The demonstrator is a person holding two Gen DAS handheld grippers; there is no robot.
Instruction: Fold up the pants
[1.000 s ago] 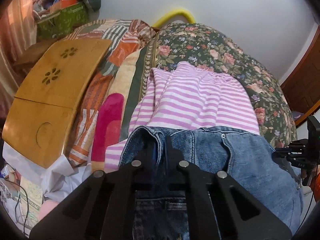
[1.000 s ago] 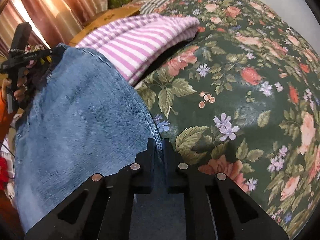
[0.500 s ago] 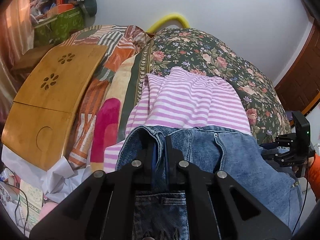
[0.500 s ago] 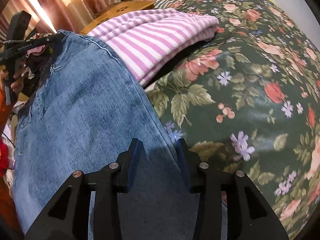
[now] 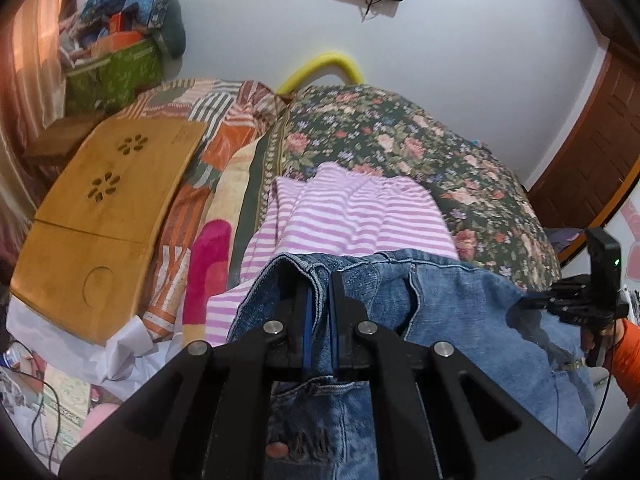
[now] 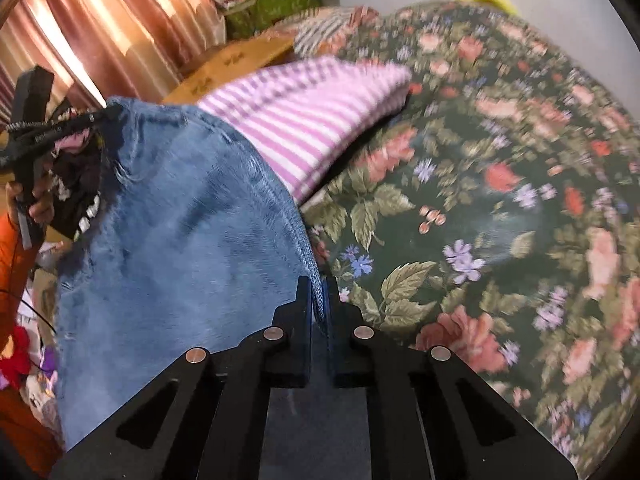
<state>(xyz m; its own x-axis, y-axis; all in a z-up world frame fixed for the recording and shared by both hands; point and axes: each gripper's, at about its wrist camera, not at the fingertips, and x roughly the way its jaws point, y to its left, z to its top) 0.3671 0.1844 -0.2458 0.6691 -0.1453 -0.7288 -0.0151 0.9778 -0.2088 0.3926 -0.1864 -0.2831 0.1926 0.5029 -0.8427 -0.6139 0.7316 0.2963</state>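
Bedroom scene, floral bedspread (image 6: pixel 500 208) filling the right half of the right wrist view, white wall behind in the left wrist view. We start at the tools: our left gripper (image 5: pixel 319 316) at lower centre of its frame is clamped tight on the waistband edge of the jeans (image 5: pixel 460 312), denim visibly pinched between the pads. Our right gripper (image 6: pixel 319 304) at bottom centre of its frame has just been closing and now pinches the seam edge of the same jeans (image 6: pixel 180 248); cloth sits between the jaws. In the left wrist view that right gripper shows at the right edge, again on the denim rim. So both top corners are gripped and the jeans hang between them as one broad sheet, its far edge over a pink striped top (image 5: pixel 360 216) that sits mid-frame on the bedspread. Moving outward: a wooden lap tray (image 5: pixel 104 224) at the left, patchwork bedding beside it, a green box (image 5: pixel 116 72) in the upper left, curtains (image 6: pixel 100 28) in the upper left of the right wrist view, a dark wall-mounted panel at top centre. Progress, as we judge it: the pick-up is done, both grips look set, but no crease shows yet, denim is a single spread layer. Left to do: the folds themselves, and setting the bundle down. Lower legs are out of frame, so we can't tell how they lie.
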